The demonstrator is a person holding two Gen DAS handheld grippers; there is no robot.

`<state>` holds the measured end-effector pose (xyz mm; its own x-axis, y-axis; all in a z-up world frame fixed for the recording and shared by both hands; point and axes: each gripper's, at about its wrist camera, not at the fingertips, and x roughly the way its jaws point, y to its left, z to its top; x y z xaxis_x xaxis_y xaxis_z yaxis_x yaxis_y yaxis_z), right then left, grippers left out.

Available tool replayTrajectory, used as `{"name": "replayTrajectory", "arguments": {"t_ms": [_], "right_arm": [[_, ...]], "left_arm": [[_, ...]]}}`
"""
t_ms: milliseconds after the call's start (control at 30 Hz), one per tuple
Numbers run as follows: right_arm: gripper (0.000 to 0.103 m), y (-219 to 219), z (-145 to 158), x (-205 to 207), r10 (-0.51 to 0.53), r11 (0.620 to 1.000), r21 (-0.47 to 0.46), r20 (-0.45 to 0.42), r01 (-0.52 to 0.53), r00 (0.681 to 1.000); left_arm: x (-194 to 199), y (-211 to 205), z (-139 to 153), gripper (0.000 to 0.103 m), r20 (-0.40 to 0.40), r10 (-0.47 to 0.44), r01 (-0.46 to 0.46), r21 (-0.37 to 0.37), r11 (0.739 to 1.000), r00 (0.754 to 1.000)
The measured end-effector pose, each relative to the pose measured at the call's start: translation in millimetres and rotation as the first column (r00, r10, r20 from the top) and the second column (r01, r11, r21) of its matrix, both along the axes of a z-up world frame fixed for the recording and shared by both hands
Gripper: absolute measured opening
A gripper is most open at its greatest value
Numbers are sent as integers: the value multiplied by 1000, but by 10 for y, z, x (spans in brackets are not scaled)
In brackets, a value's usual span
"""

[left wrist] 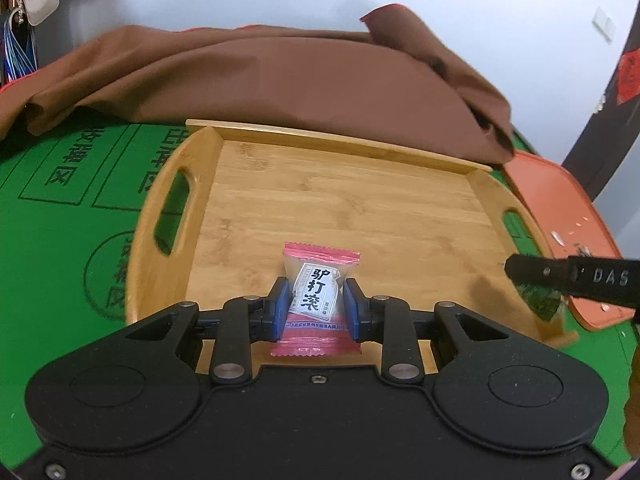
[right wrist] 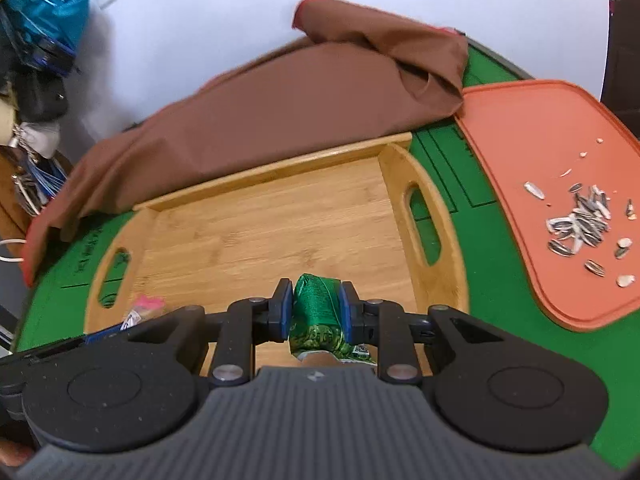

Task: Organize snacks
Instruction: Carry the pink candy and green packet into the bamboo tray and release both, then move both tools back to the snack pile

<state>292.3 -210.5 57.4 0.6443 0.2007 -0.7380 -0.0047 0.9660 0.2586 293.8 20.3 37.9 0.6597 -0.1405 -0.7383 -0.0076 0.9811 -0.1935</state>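
A bamboo tray (left wrist: 360, 200) with two handle slots lies on the green mat; its floor is bare. My left gripper (left wrist: 316, 300) is shut on a pink and white candy packet (left wrist: 316, 292), held above the tray's near edge. My right gripper (right wrist: 316, 308) is shut on a green foil snack packet (right wrist: 318, 312), also over the bamboo tray (right wrist: 280, 220), at its near side. In the left wrist view the right gripper's finger (left wrist: 568, 276) reaches in from the right with the green packet (left wrist: 540, 300) under it. In the right wrist view the pink candy packet (right wrist: 146, 308) shows at lower left.
A brown cloth (left wrist: 280, 80) is heaped behind the tray. An orange plastic board (right wrist: 552, 168) lies to the right and carries a small pile of sunflower seeds and husks (right wrist: 584, 224). Green mat (left wrist: 60, 220) surrounds the tray. Bags (right wrist: 40, 40) hang at far left.
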Motion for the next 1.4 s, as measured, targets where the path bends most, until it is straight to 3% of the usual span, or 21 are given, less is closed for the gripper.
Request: {"name": "replayTrajectory", "arguments": {"t_ms": [267, 900, 1200, 1300, 1400], "right_arm": [[28, 14, -189, 295, -25, 1000, -11, -32, 25, 999], [30, 136, -305, 386, 7, 998, -55, 9, -7, 1000], [39, 170, -280, 339, 34, 998, -54, 19, -33, 999], [55, 170, -250, 289, 39, 998, -59, 34, -37, 999], [59, 163, -197, 212, 49, 997, -60, 50, -46, 998]], "left_arm": [[274, -115, -133, 27, -16, -10, 10, -7, 1000, 1000], [350, -238, -188, 28, 22, -28, 28, 32, 999, 999], [257, -244, -92, 54, 51, -38, 36, 55, 998, 998], [178, -252, -25, 67, 77, -48, 43, 71, 997, 996], [73, -250, 40, 79, 104, -61, 52, 81, 995, 993]]}}
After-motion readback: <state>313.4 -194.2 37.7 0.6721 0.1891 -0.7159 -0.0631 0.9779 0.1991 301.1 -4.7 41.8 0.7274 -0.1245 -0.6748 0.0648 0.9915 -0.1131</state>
